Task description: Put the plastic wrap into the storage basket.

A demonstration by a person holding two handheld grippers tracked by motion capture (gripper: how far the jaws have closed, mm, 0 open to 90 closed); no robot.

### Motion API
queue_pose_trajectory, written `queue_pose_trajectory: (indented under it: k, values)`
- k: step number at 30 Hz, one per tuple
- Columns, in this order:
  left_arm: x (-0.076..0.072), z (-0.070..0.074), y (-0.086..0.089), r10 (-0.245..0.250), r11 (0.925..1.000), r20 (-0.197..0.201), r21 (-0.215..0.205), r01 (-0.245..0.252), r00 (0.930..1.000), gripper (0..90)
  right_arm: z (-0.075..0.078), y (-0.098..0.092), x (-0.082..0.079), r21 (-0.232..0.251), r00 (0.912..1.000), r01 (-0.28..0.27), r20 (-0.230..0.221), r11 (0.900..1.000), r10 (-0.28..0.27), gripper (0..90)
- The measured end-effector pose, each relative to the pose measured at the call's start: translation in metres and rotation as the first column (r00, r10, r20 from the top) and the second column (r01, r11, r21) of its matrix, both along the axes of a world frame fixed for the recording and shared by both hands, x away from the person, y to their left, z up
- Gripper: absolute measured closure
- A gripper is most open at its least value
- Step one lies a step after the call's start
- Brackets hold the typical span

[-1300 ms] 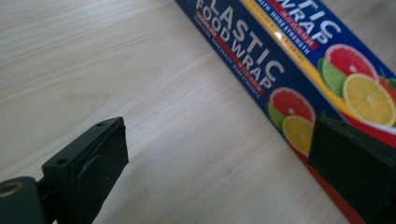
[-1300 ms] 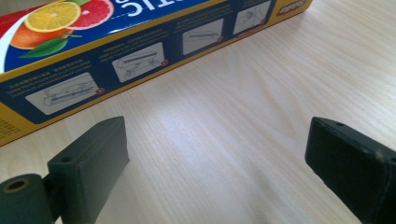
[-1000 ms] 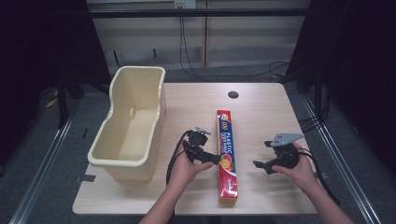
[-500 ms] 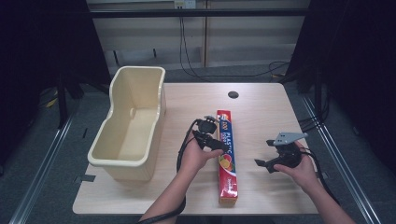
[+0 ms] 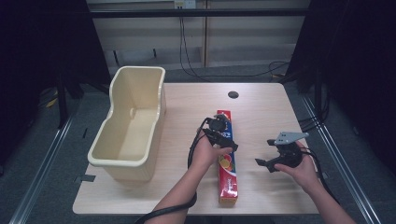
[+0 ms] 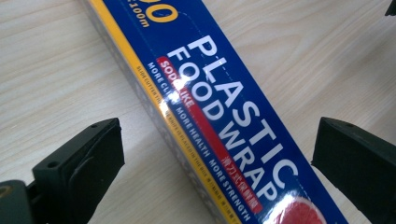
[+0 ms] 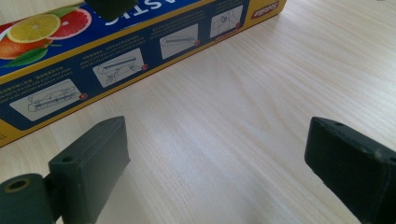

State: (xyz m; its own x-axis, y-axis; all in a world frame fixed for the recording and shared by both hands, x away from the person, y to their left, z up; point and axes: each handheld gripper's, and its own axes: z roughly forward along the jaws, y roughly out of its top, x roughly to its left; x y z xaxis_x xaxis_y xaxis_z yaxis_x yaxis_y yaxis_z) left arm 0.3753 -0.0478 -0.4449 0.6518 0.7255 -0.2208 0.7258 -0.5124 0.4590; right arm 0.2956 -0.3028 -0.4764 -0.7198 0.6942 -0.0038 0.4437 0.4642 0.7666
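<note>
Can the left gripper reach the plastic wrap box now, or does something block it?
Probably yes. The left gripper is open directly over the plastic wrap box, one jaw on each side of it, with only bare table beside the box. Nothing stands between them. The right gripper is apart, to the side.

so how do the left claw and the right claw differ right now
The left claw sits over the plastic wrap box, its jaws spread either side of it; the right claw is off to the box's side, over bare table. The right claw carries a grey plate on top; I can't see one on the left claw. Both are open, and neither grips anything.
</note>
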Motion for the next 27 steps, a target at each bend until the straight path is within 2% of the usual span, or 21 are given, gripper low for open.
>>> queue_pose_trajectory:
  k: [2,3,6,12,13,15,17,19,21,24,27]
  values:
    - [0.000,0.000,-0.004,-0.002,1.0000,-0.007,0.002,0.002,1.0000,1.7,0.000,0.000,0.000,0.005,1.0000,-0.001,-0.004,1.000,0.001,5.9]
    - [0.000,-0.002,-0.007,0.004,0.9999,0.002,0.009,-0.004,1.0000,1.6,0.000,-0.001,0.000,0.004,1.0000,0.000,-0.003,1.000,0.000,5.9]
    - [0.001,-0.004,-0.012,-0.004,0.9999,-0.014,0.015,0.004,0.9999,1.4,0.000,-0.001,0.000,0.006,1.0000,-0.001,-0.005,1.000,0.001,5.9]
    - [0.001,-0.008,-0.020,-0.001,0.9988,-0.022,0.048,0.002,0.9997,0.7,0.001,-0.001,0.000,0.010,1.0000,0.001,0.001,1.000,-0.001,6.0]
    - [0.001,-0.009,-0.021,0.005,0.9989,-0.012,0.048,-0.004,0.9999,0.7,0.001,-0.001,0.000,0.009,1.0000,0.002,0.001,1.000,-0.002,5.9]
    - [0.001,-0.011,-0.022,0.008,0.9986,-0.015,0.052,-0.007,0.9999,0.5,0.001,-0.001,0.000,0.012,1.0000,0.005,-0.002,1.000,-0.005,6.0]
    - [0.002,-0.015,-0.022,0.013,0.9984,-0.035,0.056,-0.011,0.9993,0.5,0.001,-0.001,0.000,0.012,1.0000,0.005,0.001,1.000,-0.005,5.9]
    - [0.001,-0.017,-0.022,0.020,0.9979,-0.031,0.063,-0.018,0.9993,0.6,0.001,-0.001,0.000,0.013,1.0000,-0.003,0.001,1.000,0.003,6.0]
    - [0.002,-0.018,-0.021,0.009,0.9977,-0.043,0.067,-0.006,0.9991,0.6,0.001,-0.001,0.000,0.011,1.0000,0.001,0.005,1.000,-0.001,6.0]
    - [0.001,-0.020,-0.022,0.027,0.9975,-0.038,0.067,-0.024,0.9989,2.1,0.001,0.000,0.000,0.013,1.0000,0.006,0.004,1.000,-0.006,6.0]
    - [0.001,-0.023,-0.019,0.033,0.9960,-0.043,0.084,-0.029,0.9985,3.0,0.002,-0.001,0.000,0.014,1.0000,0.000,0.003,1.000,0.000,6.1]
